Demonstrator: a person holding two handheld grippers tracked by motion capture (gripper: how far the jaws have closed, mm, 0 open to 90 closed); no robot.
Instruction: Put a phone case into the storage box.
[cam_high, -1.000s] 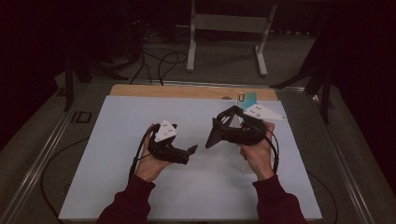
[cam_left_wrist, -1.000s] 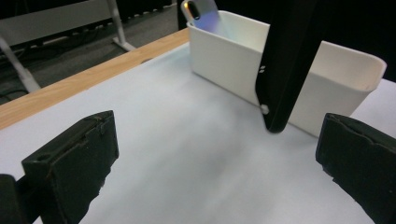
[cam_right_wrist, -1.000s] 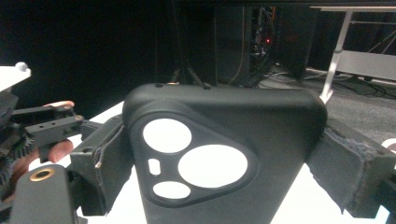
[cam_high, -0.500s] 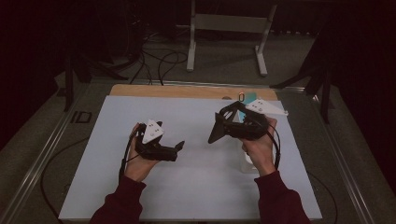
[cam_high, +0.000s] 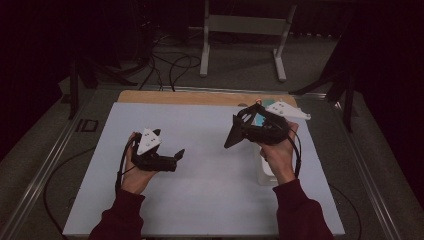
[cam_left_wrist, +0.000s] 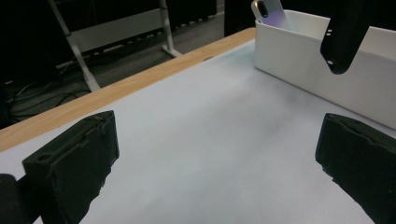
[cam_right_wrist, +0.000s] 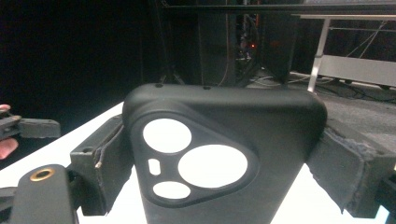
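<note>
My right gripper (cam_high: 234, 134) is raised above the right half of the white mat (cam_high: 200, 130) and is shut on a black phone case (cam_high: 231, 136). In the right gripper view the case (cam_right_wrist: 224, 158) stands upright between the pads (cam_right_wrist: 100, 158), its camera cut-outs facing me. My left gripper (cam_high: 178, 154) is low over the left half of the mat, open and empty. In the left gripper view its jaws stand wide apart (cam_left_wrist: 215, 163). The held case (cam_left_wrist: 345, 35) hangs at the top right there, in front of a white bin (cam_left_wrist: 303, 56) with a phone (cam_left_wrist: 270, 11) leaning inside.
The white bin (cam_high: 265, 172) sits on the mat's right side, partly under the right hand. A wooden strip (cam_high: 200, 97) borders the table's far edge. Cables and a metal stand (cam_high: 245, 30) lie on the floor beyond. A small teal item (cam_high: 260, 119) shows behind the right gripper.
My left gripper has moved left, away from the right one. The right gripper has shifted slightly up and right, still holding the case.
</note>
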